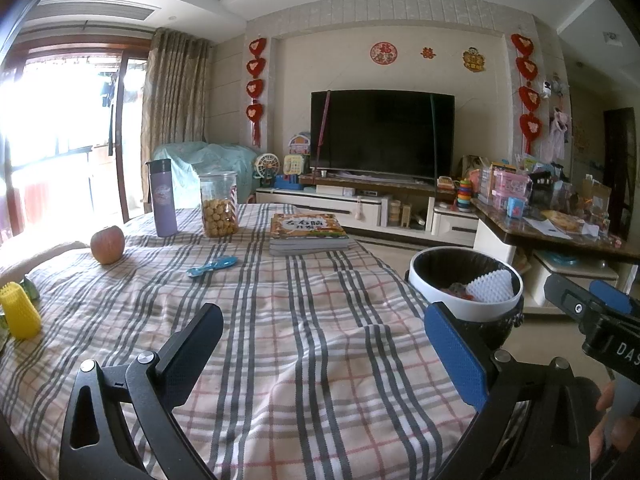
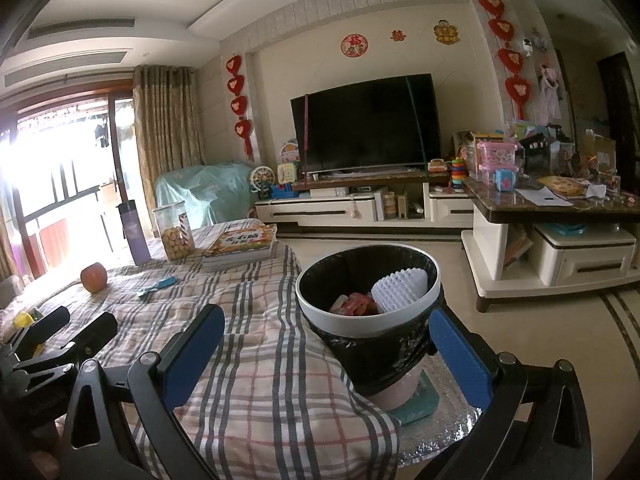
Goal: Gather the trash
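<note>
A white-rimmed trash bin (image 2: 368, 322) with a black liner stands by the table's right edge; it also shows in the left wrist view (image 1: 460, 304). Inside lie a white foam fruit net (image 2: 400, 286) and red wrappers (image 2: 356, 304). A yellow foam net (image 1: 20, 312) sits at the table's left edge. My left gripper (image 1: 320, 344) is open and empty above the plaid cloth. My right gripper (image 2: 324, 340) is open and empty, with the bin just beyond its fingertips. The right gripper also shows at the right of the left wrist view (image 1: 592, 304).
On the plaid tablecloth (image 1: 304, 320) are an apple (image 1: 107, 245), a purple bottle (image 1: 162, 198), a cookie jar (image 1: 219, 204), a stack of books (image 1: 308, 234) and a blue spoon (image 1: 212, 266). A cluttered side table (image 2: 560, 200) stands right of the bin.
</note>
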`<state>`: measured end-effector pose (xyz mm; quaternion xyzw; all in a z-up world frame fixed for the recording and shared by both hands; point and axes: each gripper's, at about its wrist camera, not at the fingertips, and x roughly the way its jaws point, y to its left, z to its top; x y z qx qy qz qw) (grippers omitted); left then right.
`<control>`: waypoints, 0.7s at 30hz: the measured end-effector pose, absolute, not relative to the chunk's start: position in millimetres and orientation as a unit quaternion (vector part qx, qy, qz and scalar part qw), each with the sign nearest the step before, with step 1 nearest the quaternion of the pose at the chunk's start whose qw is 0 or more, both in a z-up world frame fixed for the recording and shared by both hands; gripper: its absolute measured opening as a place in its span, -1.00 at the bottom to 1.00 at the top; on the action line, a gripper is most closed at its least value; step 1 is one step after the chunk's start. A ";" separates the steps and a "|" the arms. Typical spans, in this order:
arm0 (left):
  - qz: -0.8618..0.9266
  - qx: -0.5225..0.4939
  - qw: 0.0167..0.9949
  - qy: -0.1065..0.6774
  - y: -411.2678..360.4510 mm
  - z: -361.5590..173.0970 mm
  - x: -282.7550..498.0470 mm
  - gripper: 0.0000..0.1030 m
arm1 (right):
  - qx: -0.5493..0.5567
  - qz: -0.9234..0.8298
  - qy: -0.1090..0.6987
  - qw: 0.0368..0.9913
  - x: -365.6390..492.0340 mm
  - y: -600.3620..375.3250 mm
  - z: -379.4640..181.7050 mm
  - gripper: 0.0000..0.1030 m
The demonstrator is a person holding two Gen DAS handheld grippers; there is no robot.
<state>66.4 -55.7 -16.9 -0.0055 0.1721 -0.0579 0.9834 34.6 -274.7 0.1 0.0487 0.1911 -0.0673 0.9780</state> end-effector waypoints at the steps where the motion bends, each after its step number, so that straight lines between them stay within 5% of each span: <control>1: -0.058 -0.005 0.983 0.173 -55.8 -16.9 66.8 0.98 | 0.049 -0.067 0.191 0.978 34.8 -274.7 0.1 1.00; 21: -0.060 -0.004 0.983 0.175 -55.8 -19.1 66.7 0.98 | 0.052 -0.065 0.194 0.977 36.5 -268.1 2.1 1.00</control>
